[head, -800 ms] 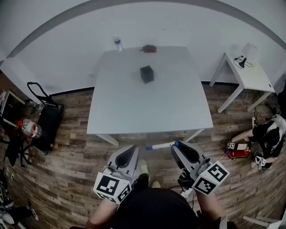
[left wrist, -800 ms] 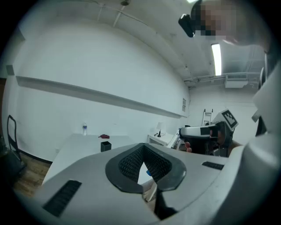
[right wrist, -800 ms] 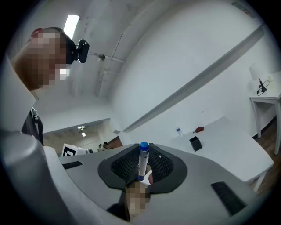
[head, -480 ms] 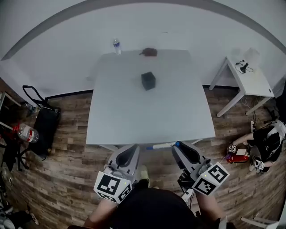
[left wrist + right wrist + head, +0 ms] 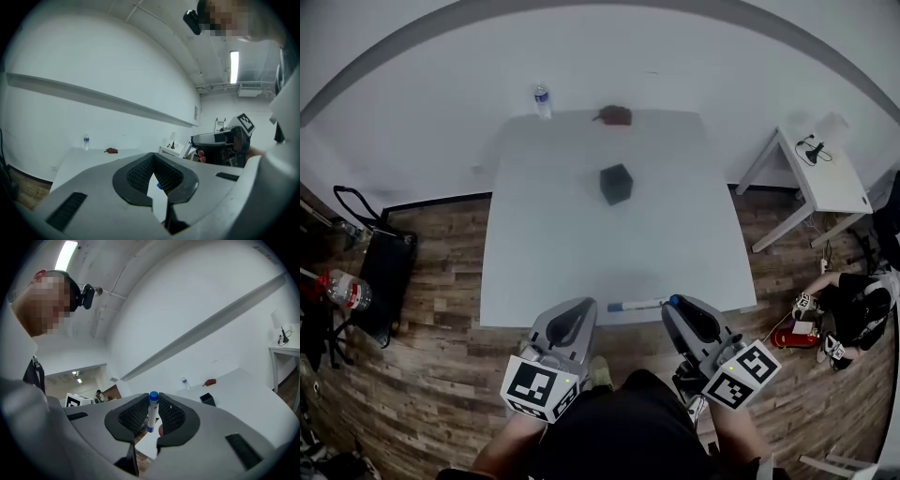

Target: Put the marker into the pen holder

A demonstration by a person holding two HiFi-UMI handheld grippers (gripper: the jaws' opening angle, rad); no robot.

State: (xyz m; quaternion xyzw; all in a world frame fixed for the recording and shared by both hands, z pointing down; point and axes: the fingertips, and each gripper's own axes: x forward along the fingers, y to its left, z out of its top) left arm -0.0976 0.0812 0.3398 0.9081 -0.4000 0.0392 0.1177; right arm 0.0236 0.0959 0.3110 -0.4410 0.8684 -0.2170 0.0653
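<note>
At lower centre of the head view: right gripper (image 5: 675, 306) clamped on the marker (image 5: 639, 304). The hold is near the blue-capped end. The white barrel sticks out sideways toward frame left, over the near edge of the tabletop (image 5: 544, 234). In the right gripper view the cap pokes just past the pads and the barrel runs across them.

Left gripper (image 5: 571, 321), just left of the marker's free end: jaws together, nothing between them.

Pen holder (image 5: 616, 183): small black open-topped box, upper middle of the tabletop, well apart from both grippers. Nothing stands near it. A water bottle (image 5: 542, 99) and a dark red object (image 5: 614, 115) sit at the far edge, out of the way.

Likely trouble:
- The marker lies level and the holder opens upward. If the tilt is left late, the barrel would meet the rim side-on and shove the holder.
- The grip is at one end, so most of the length hangs free. A quick swing could make the marker pivot in the pads and spoil the aim.
- The holder looks light and nothing steadies it. A tip catching its wall could slide it or tip it over.
- Letting go before the lower end is inside the opening would drop the marker onto the tabletop, where it could roll.
- The free end passes close to the left gripper, so a careless sweep could clip it.
</note>
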